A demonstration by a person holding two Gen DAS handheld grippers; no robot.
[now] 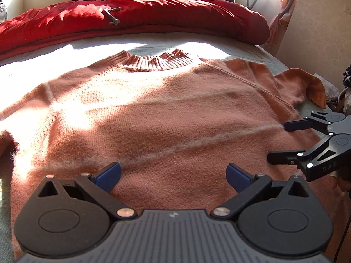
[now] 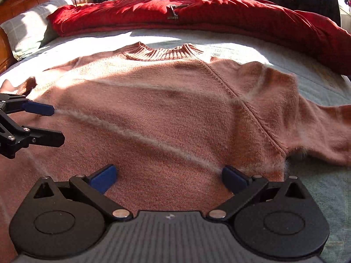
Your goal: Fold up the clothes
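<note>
Fingers (image 1: 109, 173) of both grippers, left gripper (image 1: 173, 173) and right gripper (image 2: 169, 173), spread wide and empty above one pink sweater (image 1: 153, 118) centre frame on one bed (image 2: 318, 83).

Spread gripper (image 2: 168, 176) above flat sweater (image 2: 166, 114)

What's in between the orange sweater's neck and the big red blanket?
Nothing but bare pale bedsheet lies between the sweater collar and the red blanket. Both wrist views show that.

Sweater (image 1: 153, 114): fuzzy knit, ribbed collar. Left gripper (image 1: 173, 175): matt black plastic, blue pads, shiny metal rivets. Quilt (image 1: 153, 13): soft red cloth.
</note>
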